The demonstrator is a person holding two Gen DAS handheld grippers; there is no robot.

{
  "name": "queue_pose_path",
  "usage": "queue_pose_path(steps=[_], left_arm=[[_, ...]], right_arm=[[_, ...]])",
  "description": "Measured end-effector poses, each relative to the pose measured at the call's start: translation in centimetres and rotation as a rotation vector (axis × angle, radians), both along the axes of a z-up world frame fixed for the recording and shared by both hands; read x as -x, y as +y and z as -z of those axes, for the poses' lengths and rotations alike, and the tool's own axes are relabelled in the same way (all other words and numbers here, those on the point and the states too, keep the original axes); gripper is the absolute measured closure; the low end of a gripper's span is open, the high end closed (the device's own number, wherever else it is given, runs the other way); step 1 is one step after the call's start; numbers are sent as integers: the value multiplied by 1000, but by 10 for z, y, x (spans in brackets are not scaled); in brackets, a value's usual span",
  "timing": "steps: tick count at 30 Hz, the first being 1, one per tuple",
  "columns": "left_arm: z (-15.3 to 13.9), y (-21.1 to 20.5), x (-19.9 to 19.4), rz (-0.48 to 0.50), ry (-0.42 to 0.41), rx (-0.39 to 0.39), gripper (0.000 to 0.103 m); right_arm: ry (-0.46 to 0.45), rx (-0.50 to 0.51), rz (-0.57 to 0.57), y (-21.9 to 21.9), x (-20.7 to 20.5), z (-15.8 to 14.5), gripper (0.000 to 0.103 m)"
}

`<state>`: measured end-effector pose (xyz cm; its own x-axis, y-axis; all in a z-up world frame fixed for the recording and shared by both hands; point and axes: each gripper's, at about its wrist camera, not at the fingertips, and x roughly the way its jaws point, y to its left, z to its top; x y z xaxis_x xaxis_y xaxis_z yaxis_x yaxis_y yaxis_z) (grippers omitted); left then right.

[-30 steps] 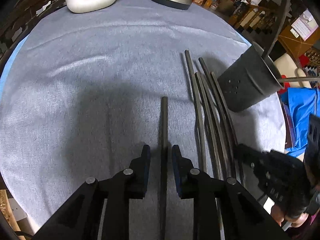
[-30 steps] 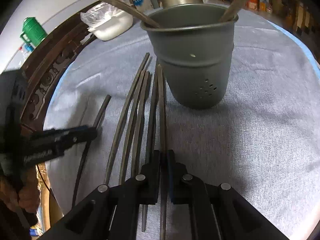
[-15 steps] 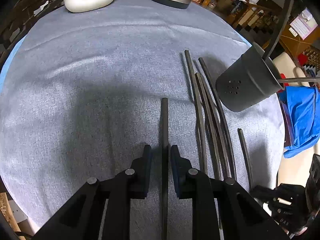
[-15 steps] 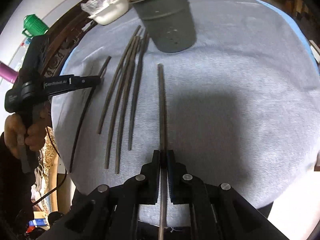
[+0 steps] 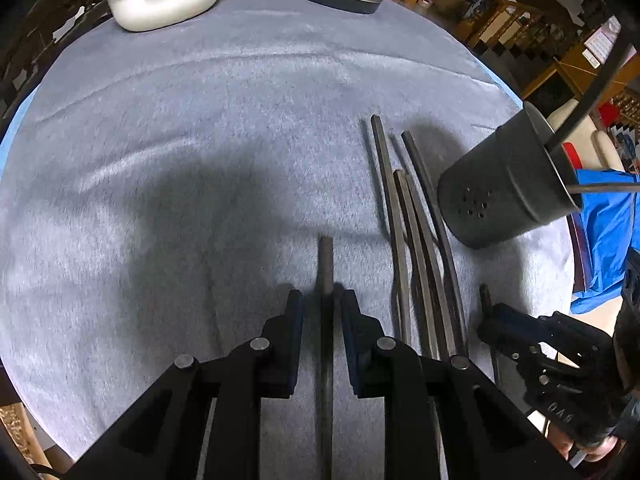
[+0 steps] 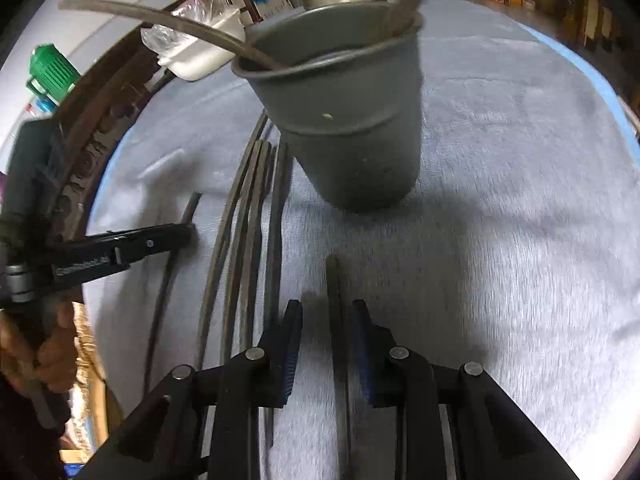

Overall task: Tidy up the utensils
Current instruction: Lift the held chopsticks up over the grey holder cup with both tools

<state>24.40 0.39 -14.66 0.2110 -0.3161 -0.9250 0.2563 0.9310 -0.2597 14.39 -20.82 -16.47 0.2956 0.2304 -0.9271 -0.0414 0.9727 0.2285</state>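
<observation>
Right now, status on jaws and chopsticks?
Left gripper jaws open around chopstick. Right gripper jaws just opening, second chopstick loose between. Cup ahead, nothing blocking.

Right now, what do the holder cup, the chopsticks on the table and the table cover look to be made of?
The holder cup: probably matte grey plastic or coated metal, with a dull even surface, a moulded step and drain holes. The chopsticks: dark, matt, slim sticks, likely wood or composite; I cannot tell which. The table cover: soft grey-blue fabric, like fleece or felt, with fuzzy nap and creases.
</observation>
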Motion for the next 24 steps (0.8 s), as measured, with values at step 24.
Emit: queue_pose_path(steps=[24], left_arm=[[-104,20,39,-103,-348,169,96]], right_arm=[[-444,-43,-51,-3,37,-124,97]])
